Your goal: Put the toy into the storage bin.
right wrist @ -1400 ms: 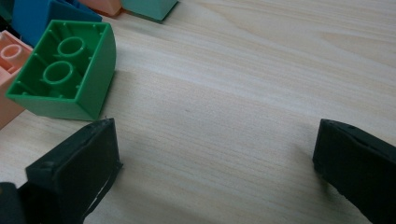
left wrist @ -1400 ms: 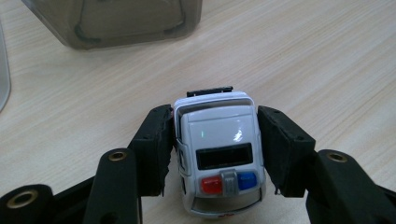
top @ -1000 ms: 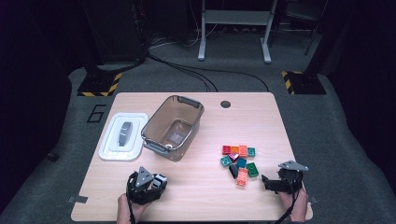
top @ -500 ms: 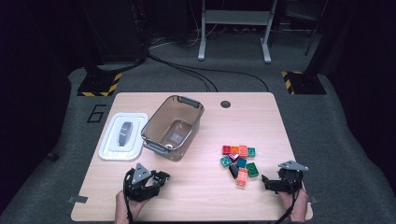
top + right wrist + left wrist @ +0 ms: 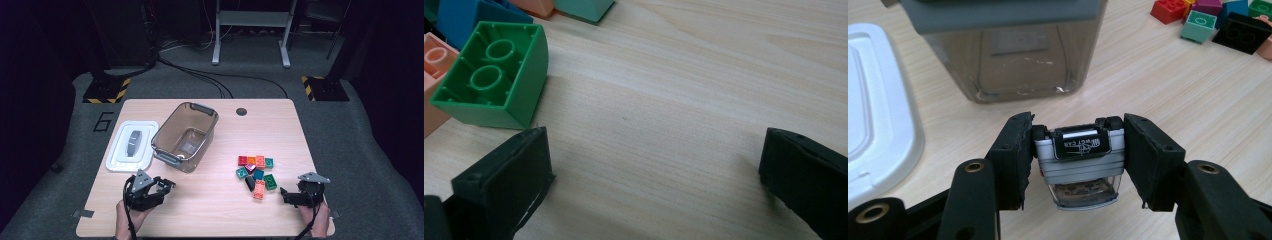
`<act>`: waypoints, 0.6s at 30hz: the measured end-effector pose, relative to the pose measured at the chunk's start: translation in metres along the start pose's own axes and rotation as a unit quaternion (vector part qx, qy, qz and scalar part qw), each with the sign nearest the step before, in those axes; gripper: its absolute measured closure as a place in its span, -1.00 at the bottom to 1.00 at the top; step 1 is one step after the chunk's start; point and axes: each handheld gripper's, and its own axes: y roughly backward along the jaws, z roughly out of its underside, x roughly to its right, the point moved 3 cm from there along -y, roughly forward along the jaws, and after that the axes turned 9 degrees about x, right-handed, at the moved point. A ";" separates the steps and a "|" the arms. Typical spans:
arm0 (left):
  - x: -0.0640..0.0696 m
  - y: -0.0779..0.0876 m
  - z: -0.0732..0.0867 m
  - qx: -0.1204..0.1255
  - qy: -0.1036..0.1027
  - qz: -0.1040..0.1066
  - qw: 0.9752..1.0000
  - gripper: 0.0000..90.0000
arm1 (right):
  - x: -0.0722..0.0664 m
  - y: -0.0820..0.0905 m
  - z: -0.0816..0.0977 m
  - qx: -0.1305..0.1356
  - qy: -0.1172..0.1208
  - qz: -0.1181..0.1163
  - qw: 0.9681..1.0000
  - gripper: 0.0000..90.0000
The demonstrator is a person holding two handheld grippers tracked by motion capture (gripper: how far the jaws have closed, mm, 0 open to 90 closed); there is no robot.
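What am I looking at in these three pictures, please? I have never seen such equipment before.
A person sits at a wooden table and holds a hand-operated two-jaw gripper in each hand; there is no robot arm. One picture comes from a camera above the table; the other two come from small cameras riding on each gripper. On the table lie a white lid, a clear plastic bin and a pile of coloured toy bricks. The left gripper is closed on a small grey and black stamp-like object. The right gripper is open and holds nothing, beside a green brick.
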 end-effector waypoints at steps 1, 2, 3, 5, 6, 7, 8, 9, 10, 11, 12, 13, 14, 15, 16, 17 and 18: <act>-0.001 0.001 -0.002 -0.003 0.000 0.002 1.000 0.06 | 0.000 0.000 0.000 0.000 0.000 0.000 1.000 -1.00; -0.003 0.002 -0.004 -0.002 0.000 0.001 1.000 0.06 | 0.000 0.000 0.000 0.000 0.000 0.000 1.000 -1.00; -0.004 0.003 -0.006 -0.001 0.001 0.002 1.000 0.06 | 0.000 0.000 0.000 0.000 0.000 0.000 1.000 -1.00; -0.008 0.006 -0.010 -0.002 -0.004 0.001 1.000 0.06 | 0.000 0.000 0.000 0.000 0.000 0.000 1.000 -1.00; -0.009 0.008 -0.012 0.000 -0.003 0.001 1.000 0.05 | 0.000 0.000 0.000 0.000 0.000 0.000 1.000 -1.00; -0.010 0.009 -0.014 0.002 -0.004 0.000 1.000 0.05 | 0.000 0.000 0.000 0.000 0.000 0.000 1.000 -1.00; -0.011 0.011 -0.016 0.000 -0.007 0.000 1.000 0.05 | 0.000 0.000 0.000 0.000 0.000 0.000 1.000 -1.00; -0.012 0.013 -0.018 0.003 -0.007 -0.001 1.000 0.05 | 0.000 0.000 0.000 0.000 0.000 0.000 1.000 -1.00; -0.014 0.014 -0.021 0.004 -0.008 -0.001 1.000 0.05 | 0.000 0.000 0.000 0.000 0.000 0.000 1.000 -1.00; -0.017 0.015 -0.024 0.001 -0.007 -0.002 1.000 0.05 | 0.000 0.000 0.000 0.000 0.000 0.000 1.000 -1.00; -0.017 0.015 -0.024 0.001 -0.007 -0.002 1.000 0.05 | 0.000 0.000 0.000 0.000 0.000 0.000 1.000 -1.00; -0.020 0.016 -0.027 0.001 -0.009 -0.006 1.000 0.05 | 0.000 0.000 0.000 0.000 0.000 0.001 1.000 -1.00; -0.021 0.017 -0.029 0.000 -0.010 -0.007 1.000 0.05 | 0.000 0.000 0.000 0.000 0.000 0.001 1.000 -1.00; -0.023 0.018 -0.031 -0.001 -0.013 -0.010 1.000 0.05 | 0.000 0.000 0.000 0.000 -0.001 0.000 1.000 -1.00; -0.024 0.018 -0.032 -0.001 -0.014 -0.012 1.000 0.05 | 0.000 0.000 0.000 0.000 -0.001 0.000 1.000 -1.00; -0.026 0.019 -0.035 -0.002 -0.016 -0.016 1.000 0.05 | 0.000 0.000 0.000 0.000 0.000 0.001 1.000 -1.00; -0.026 0.019 -0.035 -0.002 -0.016 -0.016 1.000 0.05 | 0.000 0.000 0.000 0.000 0.000 0.001 1.000 -1.00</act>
